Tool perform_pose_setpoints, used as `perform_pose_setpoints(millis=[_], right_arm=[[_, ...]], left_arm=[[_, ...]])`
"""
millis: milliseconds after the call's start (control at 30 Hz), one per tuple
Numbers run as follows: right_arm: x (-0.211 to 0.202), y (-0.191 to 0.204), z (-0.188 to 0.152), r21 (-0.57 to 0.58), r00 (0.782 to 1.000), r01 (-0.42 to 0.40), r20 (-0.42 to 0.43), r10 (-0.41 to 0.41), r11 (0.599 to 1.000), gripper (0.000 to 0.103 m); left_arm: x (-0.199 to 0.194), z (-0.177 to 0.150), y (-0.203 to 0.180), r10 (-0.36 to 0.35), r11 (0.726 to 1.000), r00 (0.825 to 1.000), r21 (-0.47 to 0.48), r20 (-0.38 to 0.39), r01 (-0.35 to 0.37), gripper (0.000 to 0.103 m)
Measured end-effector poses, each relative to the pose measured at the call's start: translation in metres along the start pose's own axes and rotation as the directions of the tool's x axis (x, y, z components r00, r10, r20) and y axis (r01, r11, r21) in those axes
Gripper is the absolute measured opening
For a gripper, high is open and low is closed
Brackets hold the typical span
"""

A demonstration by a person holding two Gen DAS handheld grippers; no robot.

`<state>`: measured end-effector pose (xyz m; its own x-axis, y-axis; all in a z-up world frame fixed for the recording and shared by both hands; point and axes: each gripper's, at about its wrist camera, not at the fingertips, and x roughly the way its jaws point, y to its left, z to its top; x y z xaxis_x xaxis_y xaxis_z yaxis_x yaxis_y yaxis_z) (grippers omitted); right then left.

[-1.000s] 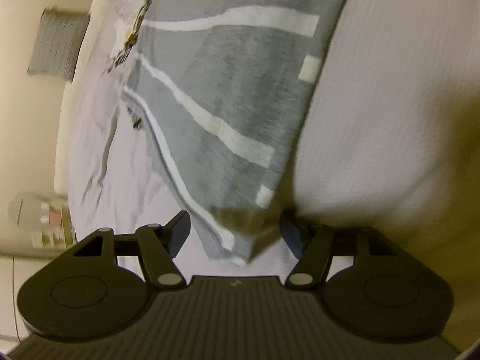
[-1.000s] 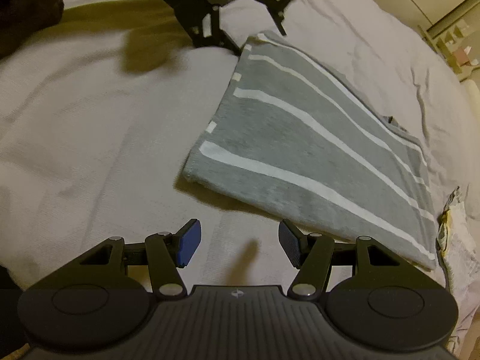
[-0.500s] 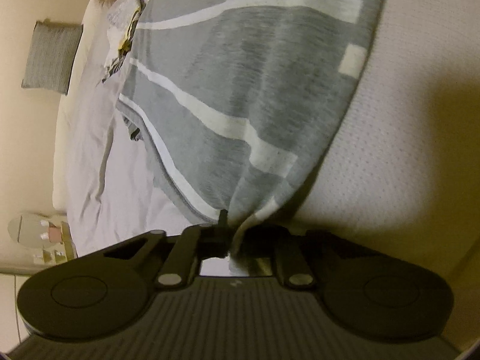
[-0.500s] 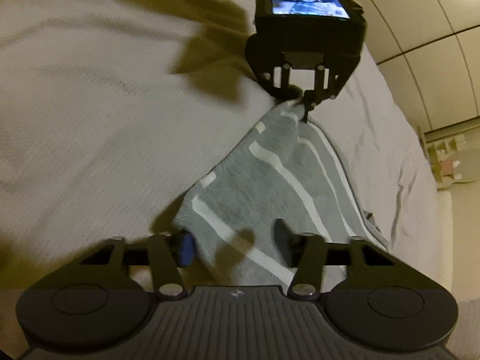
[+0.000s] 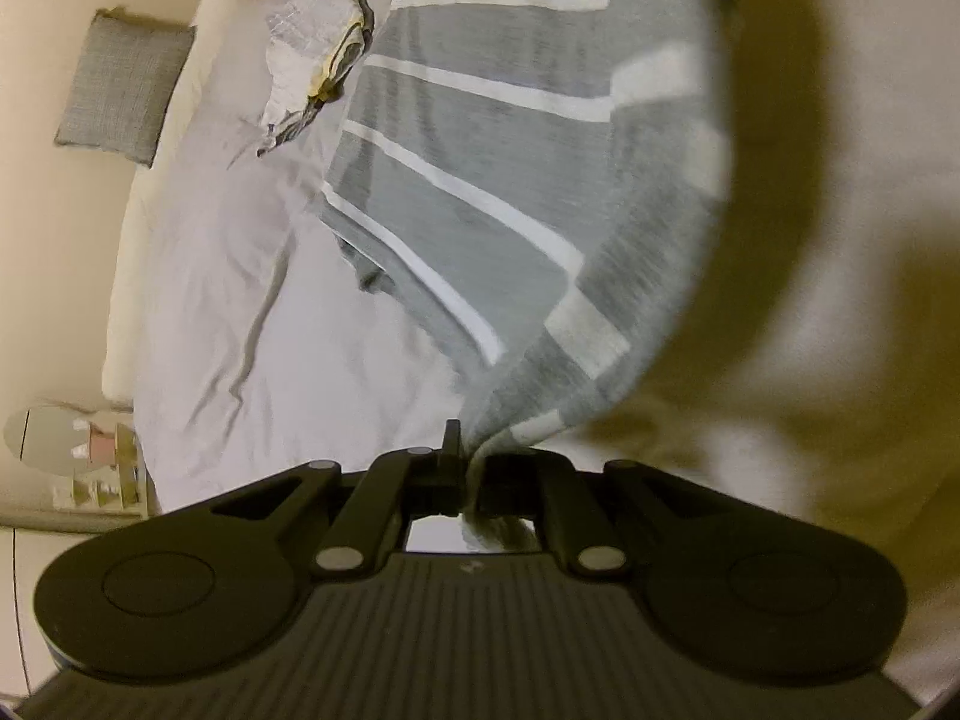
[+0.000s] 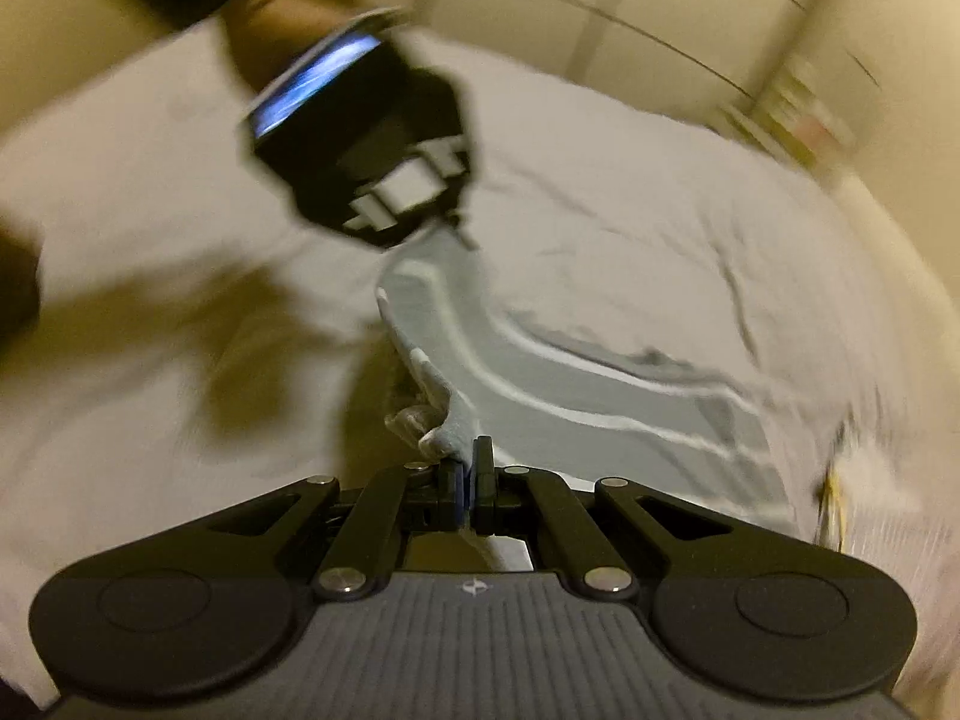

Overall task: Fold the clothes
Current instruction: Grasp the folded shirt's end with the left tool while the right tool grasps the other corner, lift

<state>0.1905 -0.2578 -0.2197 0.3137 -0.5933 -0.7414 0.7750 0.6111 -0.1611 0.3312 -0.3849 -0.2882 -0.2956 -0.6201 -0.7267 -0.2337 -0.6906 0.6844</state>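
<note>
Grey knit with white stripes, the garment (image 5: 480, 180) fills the centre and upper part of the left wrist view, spread over the bed (image 5: 252, 300) and rising in a curved fold toward the lower middle of the frame. Its near corner is drawn to a narrow point that runs down between the black fingers of the left hand-held gripper (image 5: 465, 462), whose jaws are pressed together on the cloth. In the right wrist view the same garment (image 6: 540, 360) lies across the middle of the frame, its near corner bunched at the lower centre, where the right hand-held gripper (image 6: 467, 468) is clamped tight on it, a thin blue pad showing between the closed fingers. The far corner climbs to the upper centre of that view, up to the left hand-held gripper (image 6: 456, 228), seen blurred, with a lit screen (image 6: 312, 84) on its back. The edge between the two held corners hangs raised above the pale bedsheet, casting a dark shadow at the left of the frame. Beside the garment, in the upper left of the left wrist view, sits a crumpled white cloth with a yellow edge (image 5: 312, 42). Further left, a grey cushion (image 5: 120, 84) leans against the cream wall. Everything in the right wrist view is smeared by motion blur.
</note>
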Motion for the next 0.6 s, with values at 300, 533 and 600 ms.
perform_pose_setpoints(millis=[300,533,600], right_arm=[[-0.007,-0.153,-0.031,0.396,0.992,-0.124,0.031,0.122,0.910,0.000],[0.038,-0.255,-0.060,0.531,0.987,-0.140,0.004,0.163,0.836,0.000],[0.050,-0.283,-0.070,0.577,0.986,-0.128,-0.012,0.166,0.807,0.000]], left_arm=[[0.029,0.055,0.095,-0.167,0.983,0.984,0.059,-0.067,0.171,0.003],[0.105,0.101,0.164,-0.292,0.951,0.952,0.078,-0.094,0.300,0.003],[0.132,0.112,0.181,-0.318,0.941,0.943,0.088,-0.093,0.326,0.003]])
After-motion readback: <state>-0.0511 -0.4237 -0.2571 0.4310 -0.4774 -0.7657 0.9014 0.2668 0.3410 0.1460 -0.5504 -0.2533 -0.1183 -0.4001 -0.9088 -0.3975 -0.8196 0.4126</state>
